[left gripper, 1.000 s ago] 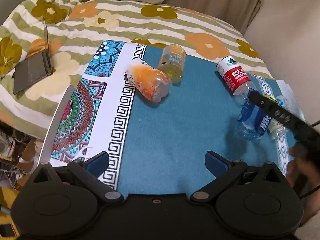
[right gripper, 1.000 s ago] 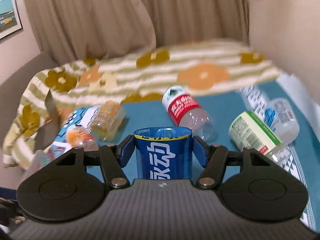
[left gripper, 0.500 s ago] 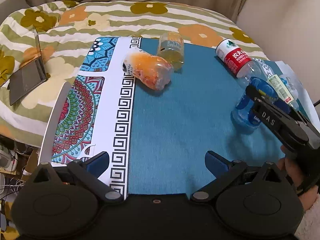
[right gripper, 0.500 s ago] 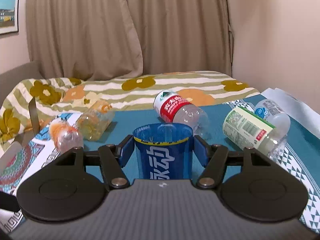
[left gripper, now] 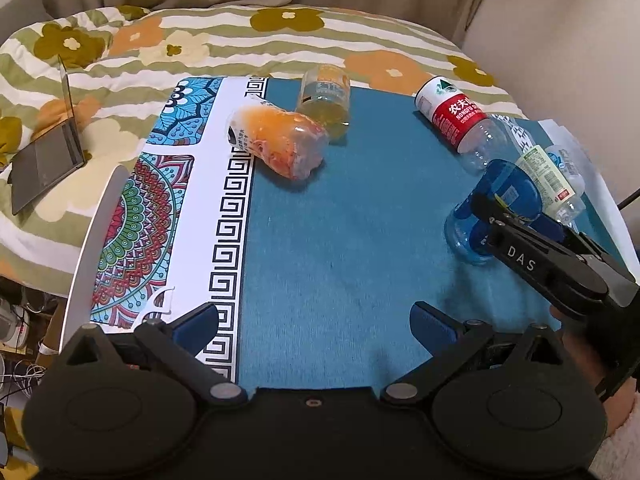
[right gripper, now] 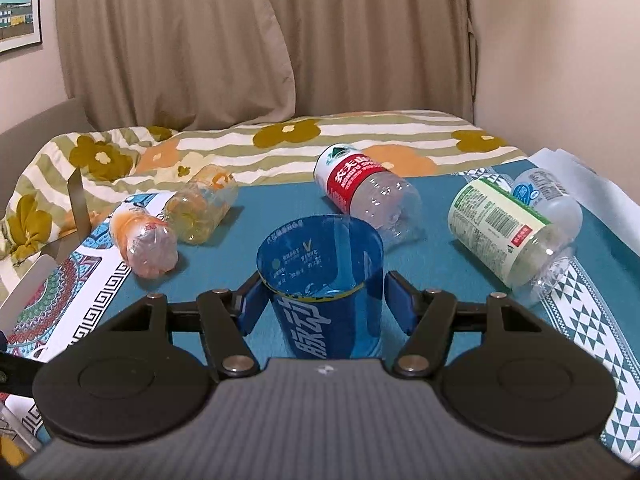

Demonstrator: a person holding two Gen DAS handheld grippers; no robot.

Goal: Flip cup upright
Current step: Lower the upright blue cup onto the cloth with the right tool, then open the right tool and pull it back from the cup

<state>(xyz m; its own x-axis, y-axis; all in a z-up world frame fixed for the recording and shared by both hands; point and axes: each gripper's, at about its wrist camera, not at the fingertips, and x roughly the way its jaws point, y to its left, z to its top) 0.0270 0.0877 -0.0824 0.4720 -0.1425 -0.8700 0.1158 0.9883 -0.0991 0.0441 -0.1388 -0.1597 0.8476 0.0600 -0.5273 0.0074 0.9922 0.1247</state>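
Observation:
A blue see-through cup (right gripper: 324,280) with white lettering stands upright, mouth up, on the teal cloth (right gripper: 432,248). My right gripper (right gripper: 322,306) has a jaw on each side of it; the right pad stands slightly off the wall. The same cup (left gripper: 486,210) shows at the right of the left wrist view, with the right gripper (left gripper: 500,216) around it. My left gripper (left gripper: 316,326) is open and empty, low over the near part of the cloth.
Several cut bottle cups lie on their sides: orange (left gripper: 280,142), yellow (left gripper: 324,98), red-labelled (left gripper: 460,122), green-labelled (right gripper: 508,236) and a clear one (right gripper: 548,196). A laptop (left gripper: 48,152) sits on the flowered quilt at left. A patterned mat (left gripper: 152,208) borders the cloth.
The right gripper tipped the blue cup upright and lowered it onto the cloth; its jaws have widened a little. The left gripper drew back slightly.

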